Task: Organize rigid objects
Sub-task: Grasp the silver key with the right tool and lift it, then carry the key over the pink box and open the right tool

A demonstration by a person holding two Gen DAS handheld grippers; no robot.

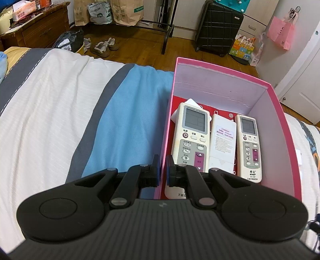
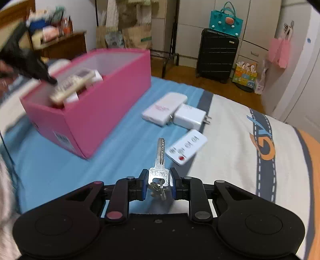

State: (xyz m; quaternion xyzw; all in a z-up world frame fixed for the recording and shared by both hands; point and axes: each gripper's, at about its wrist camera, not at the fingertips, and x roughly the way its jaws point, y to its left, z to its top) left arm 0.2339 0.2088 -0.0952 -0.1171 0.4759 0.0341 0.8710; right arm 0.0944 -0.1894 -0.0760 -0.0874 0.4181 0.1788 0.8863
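A pink box [image 1: 284, 128] stands on the bed and holds three white remotes: a large one [image 1: 192, 138], a face-down one [image 1: 223, 142] and a smaller one [image 1: 250, 146]. My left gripper [image 1: 163, 170] is shut on the box's left wall. My right gripper [image 2: 159, 184] is shut on a bunch of silver keys [image 2: 160, 160] above the blue sheet. In the right wrist view the pink box [image 2: 104, 106] is at the left, with the left gripper [image 2: 30, 62] blurred at its edge. A white power bank [image 2: 164, 108], a charger [image 2: 190, 117] and a small remote [image 2: 186, 149] lie on the bed.
The bed has a blue sheet [image 1: 128, 124] and a white striped cover [image 1: 46, 112]. Beyond it are a black suitcase [image 2: 217, 54], paper bags [image 1: 128, 12], shoes [image 1: 104, 47], a wooden cabinet [image 1: 40, 30] and a pink bag [image 1: 282, 33].
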